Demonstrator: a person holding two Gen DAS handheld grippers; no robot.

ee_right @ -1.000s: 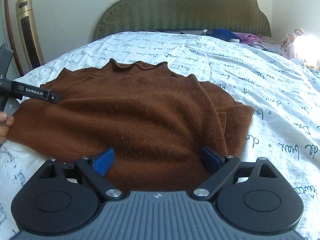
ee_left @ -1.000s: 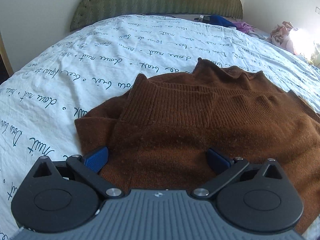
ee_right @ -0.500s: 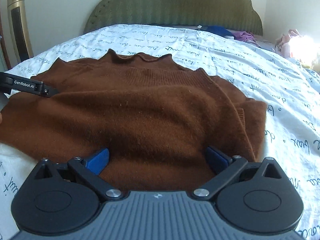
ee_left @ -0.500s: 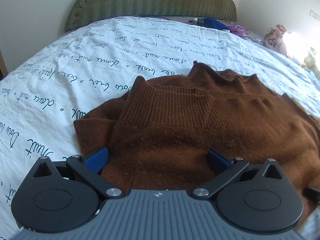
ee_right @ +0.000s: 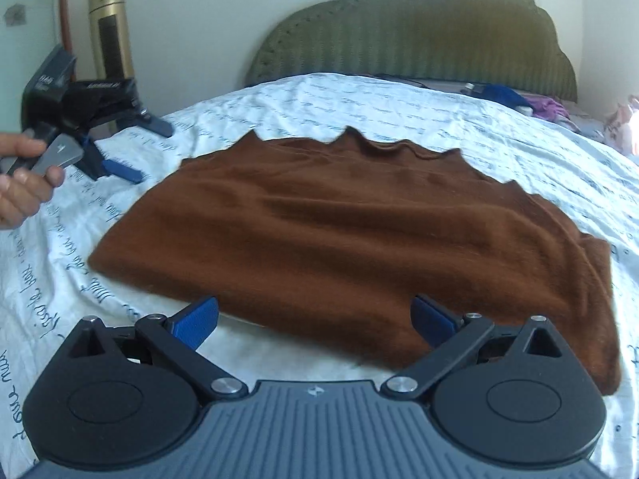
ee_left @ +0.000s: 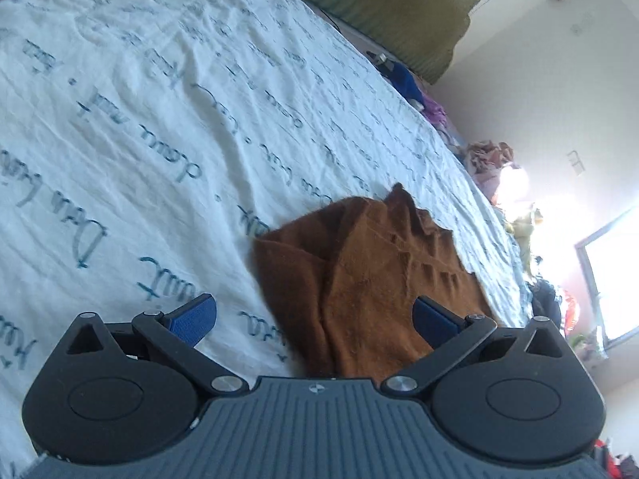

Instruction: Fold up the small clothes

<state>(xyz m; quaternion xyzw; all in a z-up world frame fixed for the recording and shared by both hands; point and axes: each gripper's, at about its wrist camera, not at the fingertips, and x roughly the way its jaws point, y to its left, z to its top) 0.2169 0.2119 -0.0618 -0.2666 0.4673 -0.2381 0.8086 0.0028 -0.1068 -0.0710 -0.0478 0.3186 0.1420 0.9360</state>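
A brown knit sweater lies folded flat on the white bedsheet with blue script. My right gripper is open just short of the sweater's near edge, with nothing between its blue pads. In the right wrist view my left gripper hangs off the sweater's left side over the sheet, held by a hand. The left wrist view is tilted. There the left gripper is open, and the sweater's end reaches in by the right pad without being pinched.
A green padded headboard closes the far end of the bed. A gold tower appliance stands at the left wall. Loose blue and purple clothes lie at the far right. A bright window is off to the right.
Both grippers have drawn back off the sweater. The left one swung out to the left side and rolled, so its view is now tilted. The right jaws widened slightly.
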